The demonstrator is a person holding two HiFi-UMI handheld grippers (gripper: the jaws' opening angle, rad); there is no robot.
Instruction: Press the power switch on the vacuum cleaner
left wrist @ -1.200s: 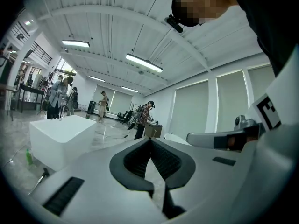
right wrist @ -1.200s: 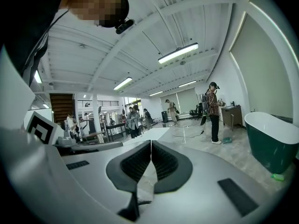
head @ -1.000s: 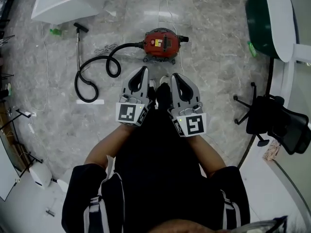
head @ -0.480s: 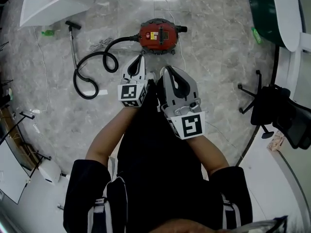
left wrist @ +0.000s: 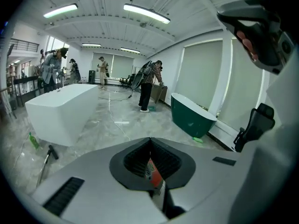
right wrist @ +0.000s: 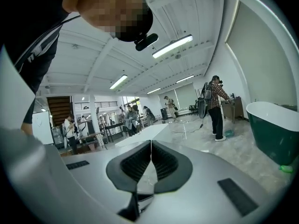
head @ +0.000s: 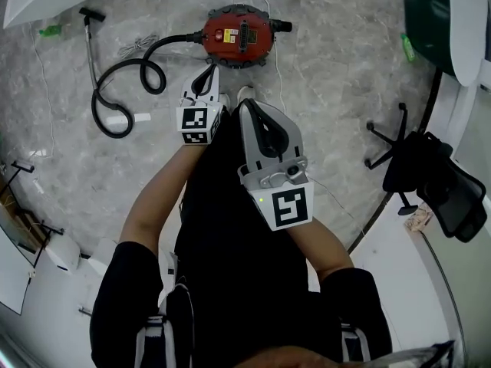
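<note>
Approach step; the switch wasn't pressed yet. My left gripper (head: 208, 70) was out ahead, jaws together with nothing between them. The vacuum cleaner (head: 259, 37) sat on the floor (head: 330, 90) just beyond its tips and slightly to their right. It was close, but not touching as far as I could judge. In the left gripper view a red sliver of the vacuum showed through the gap behind the closed tips, so it was roughly lined up.

My right gripper (head: 248, 107) was held back nearer to me, right of the left one. Its jaws were also together and empty, and not aimed at the machine. The hose (head: 123, 90) looped off to the left of the left gripper, clear of the path.

Next move, my call: drop the closed left tips onto the top of the body and push. Closed jaws should poke fine, so no need to open them.

Hard to read:
- I couldn't pick out the switch itself. The top had a label (head: 229, 35) and small marks beside it, too small to tell apart.
- The left gripper's own jaws hid most of the vacuum in its view, and the right gripper view didn't show it at all.
- The height gap between tips and body wasn't readable from the steep head view.
</note>
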